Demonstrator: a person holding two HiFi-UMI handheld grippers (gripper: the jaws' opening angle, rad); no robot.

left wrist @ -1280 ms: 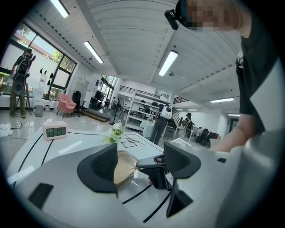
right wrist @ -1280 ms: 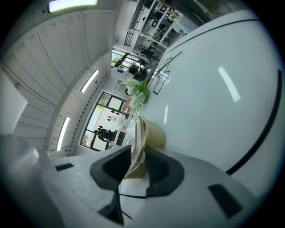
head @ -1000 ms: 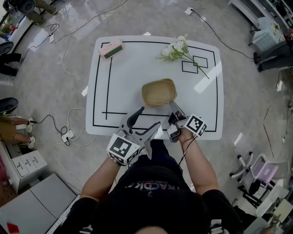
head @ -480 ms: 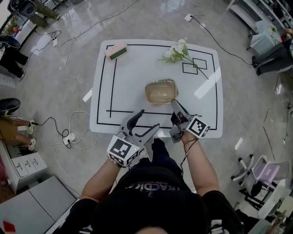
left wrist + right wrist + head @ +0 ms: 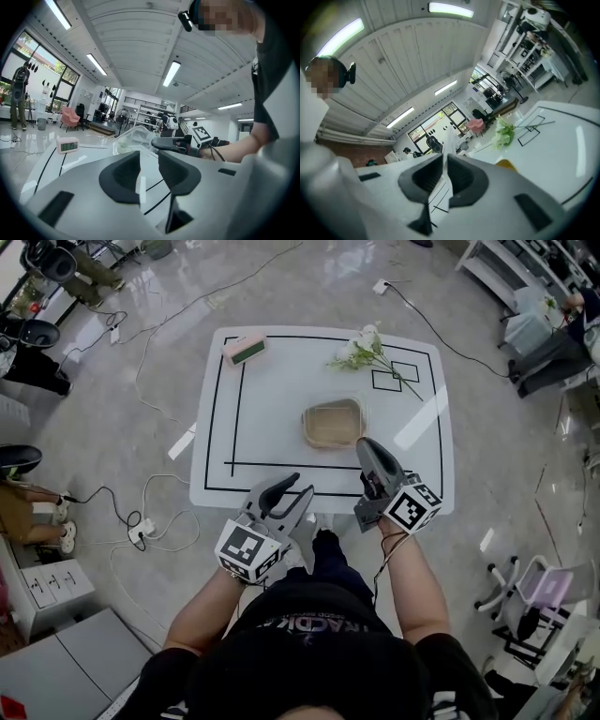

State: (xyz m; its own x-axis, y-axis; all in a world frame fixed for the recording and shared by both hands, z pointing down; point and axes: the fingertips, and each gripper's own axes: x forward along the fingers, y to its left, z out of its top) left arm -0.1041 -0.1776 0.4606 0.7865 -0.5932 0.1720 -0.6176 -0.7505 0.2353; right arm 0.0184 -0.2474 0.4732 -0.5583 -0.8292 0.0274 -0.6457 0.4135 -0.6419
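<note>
Right gripper point(image 5: 443, 159): jaws pinched tight on the edge of a thin clear plastic cover point(image 5: 133, 139), held over the white table with black lines point(image 5: 272, 418).
Left gripper point(image 5: 149, 158): jaws slightly apart, nothing between them, at the table's near edge.
Tan oval basket point(image 5: 333, 423): mid-table, just ahead of the right gripper.
Far edge: white flower sprig point(image 5: 367, 345) on the right, pink desk clock point(image 5: 246, 349) on the left.

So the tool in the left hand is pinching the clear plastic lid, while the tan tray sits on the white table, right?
Not the left one. The tool in the right hand is pinching the clear plastic lid, as the right gripper view shows; the left tool has its jaws apart with nothing between them. The tan tray does sit on the white table.
</note>
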